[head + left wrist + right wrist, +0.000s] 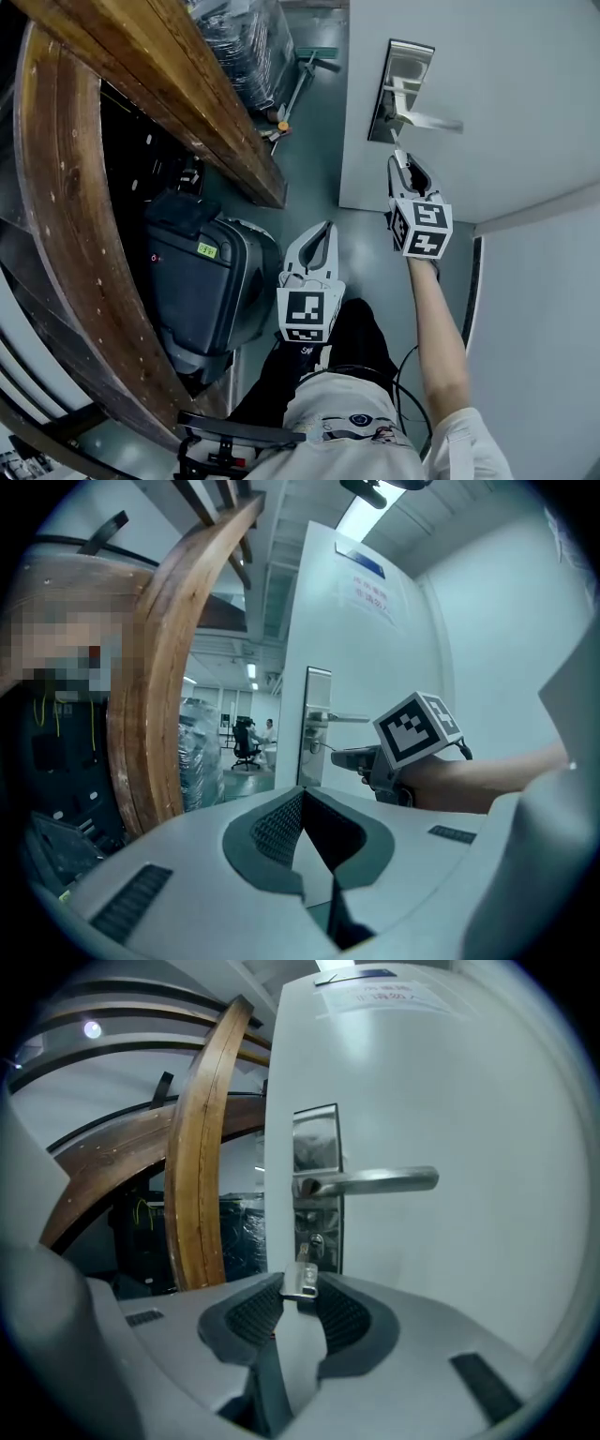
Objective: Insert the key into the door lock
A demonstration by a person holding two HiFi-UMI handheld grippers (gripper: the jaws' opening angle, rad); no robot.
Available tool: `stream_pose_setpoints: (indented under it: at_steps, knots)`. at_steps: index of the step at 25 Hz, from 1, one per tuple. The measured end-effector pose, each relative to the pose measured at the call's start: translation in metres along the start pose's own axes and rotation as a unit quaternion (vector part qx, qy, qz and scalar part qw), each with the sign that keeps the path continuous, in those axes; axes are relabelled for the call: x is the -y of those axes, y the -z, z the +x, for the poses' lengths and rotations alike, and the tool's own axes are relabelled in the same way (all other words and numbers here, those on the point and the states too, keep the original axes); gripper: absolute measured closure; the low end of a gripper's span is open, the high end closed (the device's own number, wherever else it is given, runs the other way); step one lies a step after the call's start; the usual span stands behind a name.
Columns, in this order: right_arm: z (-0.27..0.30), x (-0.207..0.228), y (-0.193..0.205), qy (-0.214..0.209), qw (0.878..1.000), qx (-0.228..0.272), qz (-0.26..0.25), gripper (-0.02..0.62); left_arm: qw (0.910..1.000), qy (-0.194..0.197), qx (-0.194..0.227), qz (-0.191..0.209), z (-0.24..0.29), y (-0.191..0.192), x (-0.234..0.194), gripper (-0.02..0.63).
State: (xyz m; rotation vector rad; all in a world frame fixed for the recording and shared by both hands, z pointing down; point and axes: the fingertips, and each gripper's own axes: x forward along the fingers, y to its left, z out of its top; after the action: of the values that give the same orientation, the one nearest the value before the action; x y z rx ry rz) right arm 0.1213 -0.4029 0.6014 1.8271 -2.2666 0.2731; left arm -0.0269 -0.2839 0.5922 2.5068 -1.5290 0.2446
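A white door [506, 103] carries a steel lock plate [403, 89] with a lever handle [429, 121]. In the right gripper view the plate [317, 1162] has its keyhole [314, 1241] below the handle [375, 1181]. My right gripper [302, 1286] is shut on a small silver key [302, 1274], whose tip points at the keyhole from a short way off. In the head view that gripper [397, 156] sits just under the plate. My left gripper [327, 228] hangs lower and nearer my body, shut on nothing; its jaw tips [302, 794] meet.
A curved wooden frame [56, 234] fills the left. A black case [202, 281] stands on the floor beside my leg. Plastic-wrapped goods [239, 37] and a mop [302, 80] lie beyond the door's edge. A chair base [234, 433] is below me.
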Motion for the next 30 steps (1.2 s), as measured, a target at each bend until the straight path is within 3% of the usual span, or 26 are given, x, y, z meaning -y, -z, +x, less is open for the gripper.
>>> stream_pose_setpoints:
  at_steps: [18, 26, 30]
  knots:
    - [0.035, 0.015, 0.003, 0.011, 1.000, -0.010, 0.000, 0.477, 0.9999, -0.006, -0.008, -0.010, 0.014, 0.019, -0.012, 0.601]
    - [0.042, 0.006, -0.009, 0.109, 0.992, -0.009, 0.057, 0.477, 0.9996, -0.010, -0.009, -0.024, 0.014, 0.015, -0.017, 0.601]
    - [0.060, 0.013, -0.016, 0.134, 0.989, 0.009, 0.062, 0.477, 0.9995, -0.019, -0.008, -0.023, 0.014, 0.017, -0.025, 0.601]
